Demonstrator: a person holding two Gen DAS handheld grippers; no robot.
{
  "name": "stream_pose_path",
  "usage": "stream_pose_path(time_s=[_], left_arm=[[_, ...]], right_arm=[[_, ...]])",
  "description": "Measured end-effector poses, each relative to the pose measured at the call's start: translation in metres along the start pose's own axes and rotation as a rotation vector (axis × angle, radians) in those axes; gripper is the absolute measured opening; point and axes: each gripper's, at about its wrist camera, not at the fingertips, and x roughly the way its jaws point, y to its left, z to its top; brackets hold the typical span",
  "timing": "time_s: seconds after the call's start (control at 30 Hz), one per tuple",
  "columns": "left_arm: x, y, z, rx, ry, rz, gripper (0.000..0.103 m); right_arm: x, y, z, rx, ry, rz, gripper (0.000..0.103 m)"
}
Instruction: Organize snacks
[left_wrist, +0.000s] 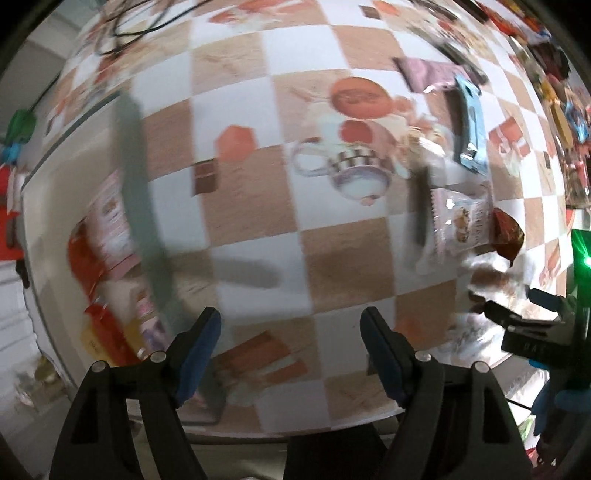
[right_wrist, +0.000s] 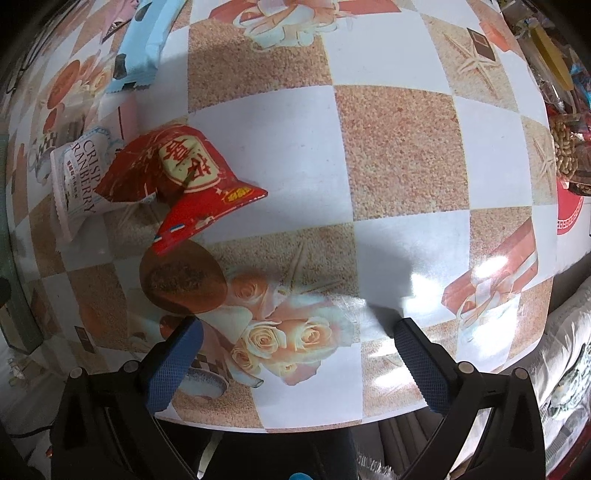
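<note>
Left gripper (left_wrist: 290, 350) above the checkered, glossy tablecloth (left_wrist: 258, 184), jaws apart, nothing between. Probably free to fetch the next snack. Right gripper (right_wrist: 295, 365) also wide apart and empty, low over the cloth, near a red crinkled foil packet (right_wrist: 184, 177). Packet resting partly on a white cranberry crisp pouch (right_wrist: 74, 181), touching a round brown wrapped cake (right_wrist: 183, 280); light blue long wrapper (right_wrist: 147, 40) further away. Loosely gathered, likely for sorting. Pale tray (left_wrist: 48, 206) at the left with red and pink packets inside, seemingly the collecting place.

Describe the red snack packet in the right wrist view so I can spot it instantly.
Start at the checkered tablecloth and look left of centre. The red packet lies there, overlapping a white cranberry crisp packet, just above a round brown snack. It alone is bright red with a cream label.
</note>
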Motion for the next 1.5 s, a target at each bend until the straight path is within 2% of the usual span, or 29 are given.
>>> stream_pose_path(time_s=[0.13,0.27,0.53,0.6,0.77,0.87,1.0,1.07,1.1,1.13,1.17,1.2,1.27,1.33,1.4,1.47,1.5], left_arm=[[-0.001,-0.021,0.015,0.033,-0.006,0.000,0.081],[-0.013,-0.043,0.035,0.095,-0.058,0.014,0.081],[-0.024,-0.093,0.098,0.242,-0.134,0.079,0.081],[-0.019,-0.104,0.110,0.284,-0.139,0.103,0.081],[0.009,-0.143,0.132,0.440,-0.128,0.224,0.081],[0.013,-0.162,0.142,0.481,-0.146,0.205,0.081],[0.014,-0.196,0.170,0.501,-0.160,0.202,0.081],[0.012,-0.205,0.180,0.491,-0.179,0.158,0.081],[0.012,-0.208,0.185,0.481,-0.172,0.140,0.079],[0.011,-0.210,0.188,0.465,-0.172,0.111,0.072],[0.010,-0.211,0.190,0.452,-0.171,0.085,0.058],[0.009,-0.212,0.192,0.437,-0.163,0.054,0.052],[0.007,-0.214,0.196,0.421,-0.166,0.049,0.028],[0.008,-0.213,0.194,0.401,-0.172,0.068,0.026],[0.008,-0.179,0.193,0.351,-0.171,0.069,0.026],[-0.004,-0.119,0.166,0.275,-0.159,0.051,0.026],[-0.002,-0.102,0.157,0.227,-0.148,0.037,0.026]], right_arm=[[-0.002,0.000,-0.003,-0.005,-0.016,0.001,0.103],[-0.003,0.002,-0.008,-0.025,-0.034,-0.003,0.103],[-0.005,0.004,-0.018,-0.055,-0.055,-0.009,0.103],[-0.004,0.004,-0.018,-0.055,-0.055,-0.009,0.103],[-0.004,0.006,-0.022,-0.057,-0.047,-0.007,0.103],[-0.004,0.008,-0.022,-0.069,-0.037,-0.009,0.103],[-0.001,0.009,-0.015,-0.082,-0.030,-0.012,0.103],[0.000,0.012,-0.013,-0.086,-0.027,-0.013,0.103],[0.001,0.013,-0.011,-0.087,-0.026,-0.013,0.103],[0.002,0.014,-0.011,-0.089,-0.026,-0.013,0.103],[0.002,0.014,-0.010,-0.090,-0.026,-0.013,0.103],[0.002,0.014,-0.009,-0.095,-0.027,-0.014,0.103],[0.003,0.016,-0.009,-0.103,-0.029,-0.016,0.103],[0.003,0.016,-0.008,-0.105,-0.026,-0.016,0.103],[0.004,0.016,-0.009,-0.104,-0.022,-0.016,0.103],[0.004,0.016,-0.008,-0.105,-0.021,-0.017,0.103],[0.004,0.016,-0.008,-0.105,-0.021,-0.016,0.103]])
